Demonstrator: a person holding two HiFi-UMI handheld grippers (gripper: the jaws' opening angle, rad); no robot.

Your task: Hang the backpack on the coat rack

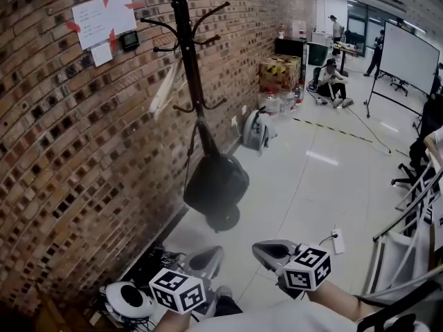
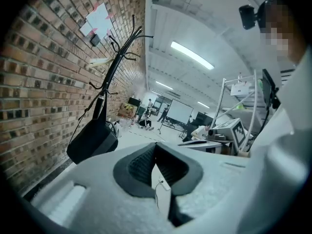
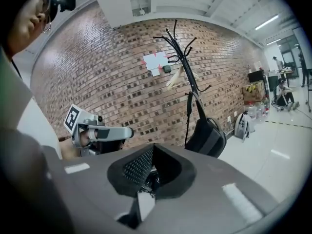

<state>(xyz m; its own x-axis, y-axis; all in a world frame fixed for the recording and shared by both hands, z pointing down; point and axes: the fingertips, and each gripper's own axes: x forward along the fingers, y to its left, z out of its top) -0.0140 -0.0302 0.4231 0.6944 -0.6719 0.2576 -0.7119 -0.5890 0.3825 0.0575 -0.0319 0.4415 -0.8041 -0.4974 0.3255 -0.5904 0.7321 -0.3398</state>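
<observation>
The backpack [image 1: 216, 182] hangs by its strap from a lower hook of the coat rack [image 1: 188, 47], its dark body low against the pole and clear of the floor. The rack stands against the brick wall [image 1: 48, 151], with paper notes [image 1: 104, 18] taped to the bricks just beside its upper hooks.

Your head view cuts off the top of the rack. Your right gripper view shows all of it, crown hooks included, with the strap running straight down to the bag.

Your left gripper [image 1: 205, 260] and right gripper [image 1: 271, 251] are both well apart from the rack, side by side at the bottom of the head view, and neither touches the bag. Each gripper's own view shows its dark pads pressed together at the tips with nothing between them.

Only the right gripper view shows your left gripper from the side, against the bricks on the near side of the rack. Only the head view shows the floor beyond the rack: a grey bag [image 1: 255, 131] against the wall, a whiteboard [image 1: 410, 55] and a seated person [image 1: 331, 81] farther off.
</observation>
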